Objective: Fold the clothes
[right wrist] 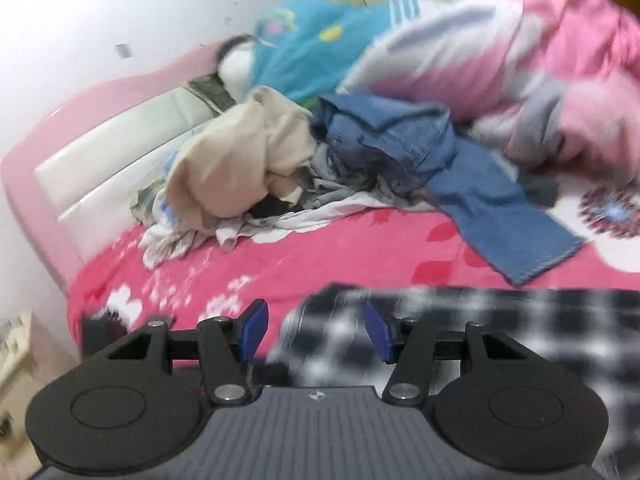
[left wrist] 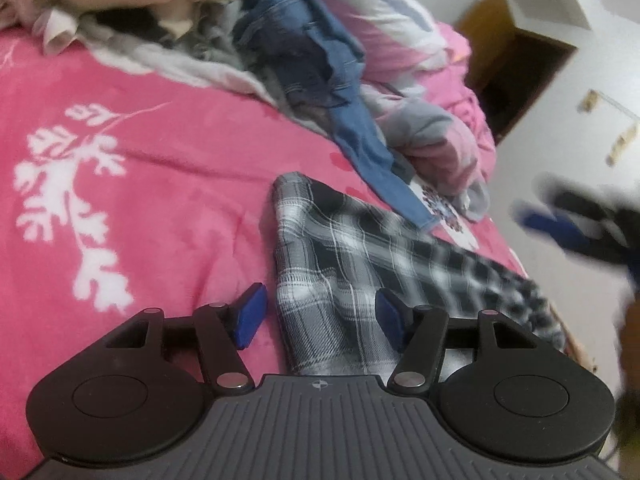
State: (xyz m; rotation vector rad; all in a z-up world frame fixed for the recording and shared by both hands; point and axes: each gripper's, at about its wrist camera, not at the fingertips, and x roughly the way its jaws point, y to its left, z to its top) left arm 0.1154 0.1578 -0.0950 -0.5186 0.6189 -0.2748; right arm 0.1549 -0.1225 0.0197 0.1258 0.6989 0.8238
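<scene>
A black-and-white plaid garment lies folded into a long strip on the pink bed cover. My left gripper is open just above its near end; the cloth runs between the blue pads without touching them. In the left wrist view my right gripper is a blur at the right, beyond the strip's far end. In the right wrist view the right gripper is open above the blurred plaid garment, with nothing pinched between its pads.
Unfolded clothes are piled at the back of the bed: a beige garment, blue denim and grey pieces. A pink and white quilt and a turquoise blanket lie behind. The pink headboard meets the wall.
</scene>
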